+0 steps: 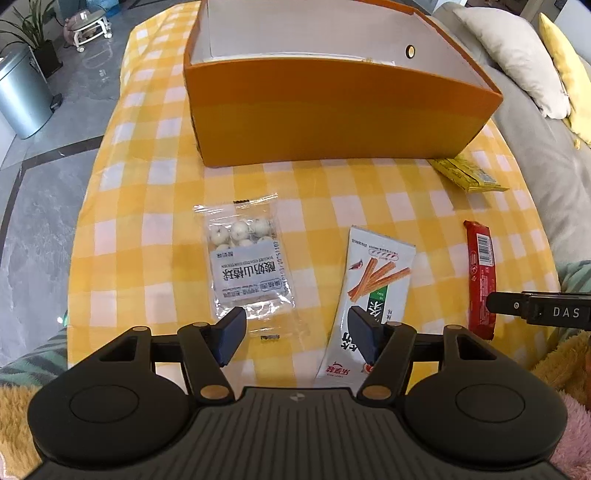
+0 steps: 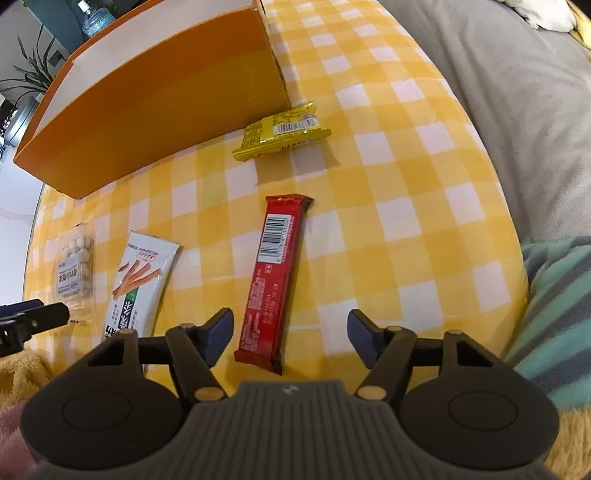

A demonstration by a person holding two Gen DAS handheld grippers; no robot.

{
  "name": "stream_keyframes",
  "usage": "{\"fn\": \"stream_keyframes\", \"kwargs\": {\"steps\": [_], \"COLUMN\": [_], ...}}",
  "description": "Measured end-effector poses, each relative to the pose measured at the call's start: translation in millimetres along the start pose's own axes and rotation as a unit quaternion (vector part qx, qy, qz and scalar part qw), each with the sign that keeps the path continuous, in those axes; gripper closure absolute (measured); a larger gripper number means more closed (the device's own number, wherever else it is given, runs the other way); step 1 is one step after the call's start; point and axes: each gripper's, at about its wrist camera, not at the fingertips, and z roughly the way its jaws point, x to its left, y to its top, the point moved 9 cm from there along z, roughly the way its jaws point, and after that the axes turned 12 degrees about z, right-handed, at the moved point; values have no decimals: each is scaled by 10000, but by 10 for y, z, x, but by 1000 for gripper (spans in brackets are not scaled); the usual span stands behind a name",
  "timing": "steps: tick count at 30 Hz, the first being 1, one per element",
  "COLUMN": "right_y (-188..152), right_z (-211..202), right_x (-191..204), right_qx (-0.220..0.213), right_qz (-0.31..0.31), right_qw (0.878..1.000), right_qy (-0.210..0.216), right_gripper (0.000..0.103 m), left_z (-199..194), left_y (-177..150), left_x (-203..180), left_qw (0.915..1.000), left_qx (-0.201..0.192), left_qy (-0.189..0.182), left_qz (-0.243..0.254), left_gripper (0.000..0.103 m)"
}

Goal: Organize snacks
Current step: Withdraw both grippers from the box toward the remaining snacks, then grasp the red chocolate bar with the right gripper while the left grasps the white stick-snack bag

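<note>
An open orange box stands at the back of the yellow checked table; it also shows in the right wrist view. In front of it lie a clear bag of white balls, a white packet of sticks, a red bar and a yellow packet. My left gripper is open and empty, low over the table between the clear bag and the white packet. My right gripper is open and empty, with the near end of the red bar between its fingers. The yellow packet lies beyond it.
A grey sofa with cushions runs along the table's right side. A metal bin and a potted plant stand on the floor at the left. Blankets lie at the near table edge.
</note>
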Motion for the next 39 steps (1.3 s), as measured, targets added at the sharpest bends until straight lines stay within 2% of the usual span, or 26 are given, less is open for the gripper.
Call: {"fn": "stream_keyframes", "kwargs": {"steps": [3, 6, 13, 17, 20, 21, 30, 35, 37, 39], "right_y": [11, 21, 11, 8, 17, 24, 57, 55, 56, 48], "right_z": [19, 54, 196, 232, 231, 228, 219, 224, 222, 219], "right_x": [67, 167, 307, 351, 352, 342, 285, 300, 305, 311], "right_qx": [-27, -74, -48, -107, -184, -214, -211, -220, -232, -248], "right_qz": [-130, -313, -695, -852, -949, -979, -861, -887, -896, -930], "right_qw": [9999, 9993, 9975, 9963, 9953, 9949, 9961, 9958, 9957, 9953], "right_qy": [82, 169, 80, 16, -54, -106, 35, 60, 65, 53], "right_gripper": [44, 44, 54, 54, 66, 74, 75, 72, 72, 72], "left_z": [34, 60, 179, 275, 340, 368, 527, 579, 590, 604], "left_y": [14, 59, 128, 102, 85, 83, 95, 137, 140, 137], "left_x": [-21, -107, -422, -559, -647, -669, -718, -731, -741, -765], "left_qw": [9999, 9997, 9967, 9946, 9931, 9928, 9928, 9929, 9921, 9906], "left_qx": [38, -3, 86, 233, 310, 352, 554, 532, 545, 557], "left_qy": [-100, -217, -354, -357, -325, -284, -129, -34, 19, 90], "left_qz": [23, 130, 720, 948, 1081, 1106, 1054, 1059, 1129, 1247], "left_gripper": [29, 29, 29, 27, 26, 26, 23, 16, 16, 22]}}
